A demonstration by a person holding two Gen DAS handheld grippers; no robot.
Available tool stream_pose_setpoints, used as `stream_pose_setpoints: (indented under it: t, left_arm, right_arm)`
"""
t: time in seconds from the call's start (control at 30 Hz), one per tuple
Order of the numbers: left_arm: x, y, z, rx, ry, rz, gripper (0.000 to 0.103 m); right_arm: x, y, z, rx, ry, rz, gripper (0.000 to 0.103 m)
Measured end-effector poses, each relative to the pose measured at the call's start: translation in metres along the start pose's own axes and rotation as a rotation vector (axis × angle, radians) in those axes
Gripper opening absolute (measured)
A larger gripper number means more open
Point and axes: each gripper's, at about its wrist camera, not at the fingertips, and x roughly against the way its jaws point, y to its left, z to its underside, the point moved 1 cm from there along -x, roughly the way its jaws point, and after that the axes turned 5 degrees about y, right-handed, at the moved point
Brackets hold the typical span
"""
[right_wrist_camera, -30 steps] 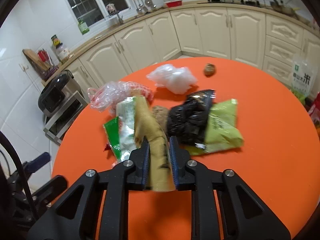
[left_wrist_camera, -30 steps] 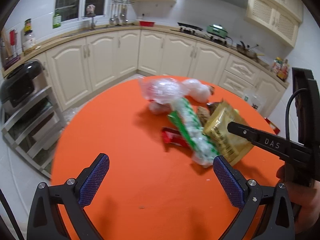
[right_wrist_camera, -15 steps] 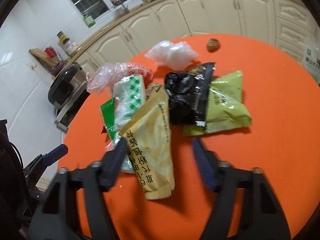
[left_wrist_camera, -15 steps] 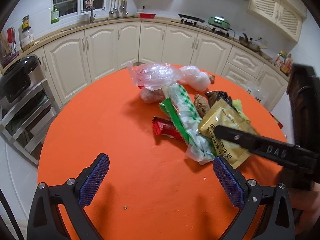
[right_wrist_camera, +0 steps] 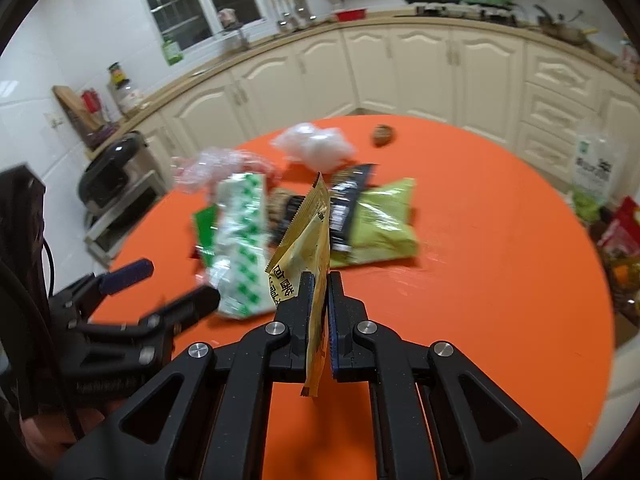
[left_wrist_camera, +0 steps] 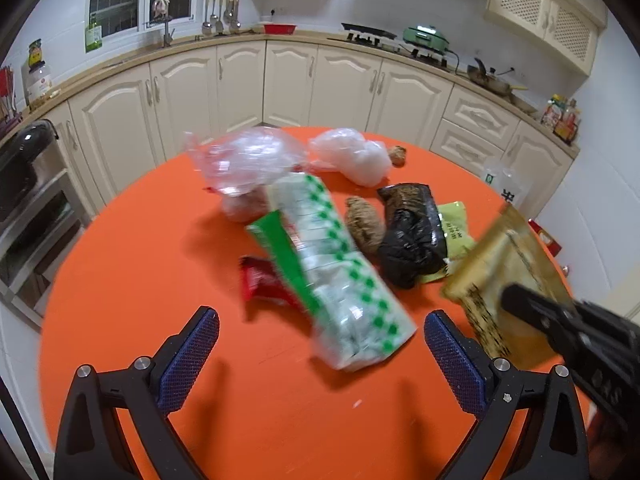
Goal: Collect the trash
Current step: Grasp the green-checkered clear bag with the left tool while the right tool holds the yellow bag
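Here my right gripper (right_wrist_camera: pixel 319 280) is clamped on the yellow wrapper (right_wrist_camera: pixel 308 240), lifted edge-up above the orange table (right_wrist_camera: pixel 500 260). My left gripper (left_wrist_camera: pixel 320 336), jaws wide and empty, hovers just before the green-checked packet (left_wrist_camera: pixel 340 272) in the litter pile.

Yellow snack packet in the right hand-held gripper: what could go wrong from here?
The right hand-held gripper pinches the yellow snack packet near one end, so the thin film might slip out. The open left hand-held gripper hangs just short of the green-and-white wrapper; closing there might also catch the red wrapper tucked under its edge.
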Motion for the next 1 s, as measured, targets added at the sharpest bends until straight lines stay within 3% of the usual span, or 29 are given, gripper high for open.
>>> stream_pose_setpoints:
  t: [0.1,0.17,0.2,0.27,0.5,0.57,0.77,1.0]
  left_arm:
    - [-0.021,-0.010,-0.009,-0.001,0.034,-0.030,0.092]
    - [-0.036,-0.017,-0.014,0.004,0.063,-0.044,0.075]
    - [-0.038,-0.019,-0.013,-0.002,0.043,-0.063,0.076]
    - [-0.039,-0.024,-0.015,-0.007,0.032,-0.071,0.059]
    - [-0.028,-0.016,-0.004,-0.026,-0.018,-0.005,0.035]
    - [-0.021,-0.017,-0.001,-0.035,-0.042,0.015,0.021]
    - [-0.018,-0.006,0.013,-0.011,-0.022,0.119,0.018]
    - [-0.020,-0.011,0.018,-0.038,-0.004,0.147,0.020]
  right_arm:
    - [0.009,-0.013,0.006,-0.006,-0.007,0.052,0.006]
    - [0.013,-0.017,0.008,-0.012,-0.010,0.055,0.006]
    - [0.014,-0.020,0.008,-0.017,-0.012,0.056,0.006]
    - [0.018,-0.024,0.010,-0.026,-0.017,0.055,0.006]
    - [0.022,-0.031,0.016,-0.053,-0.029,0.033,0.006]
    - [0.023,-0.032,0.018,-0.060,-0.031,0.022,0.006]
    - [0.026,-0.027,0.025,-0.072,-0.033,0.005,0.006]
    - [0.031,-0.026,0.028,-0.085,-0.034,0.013,0.006]
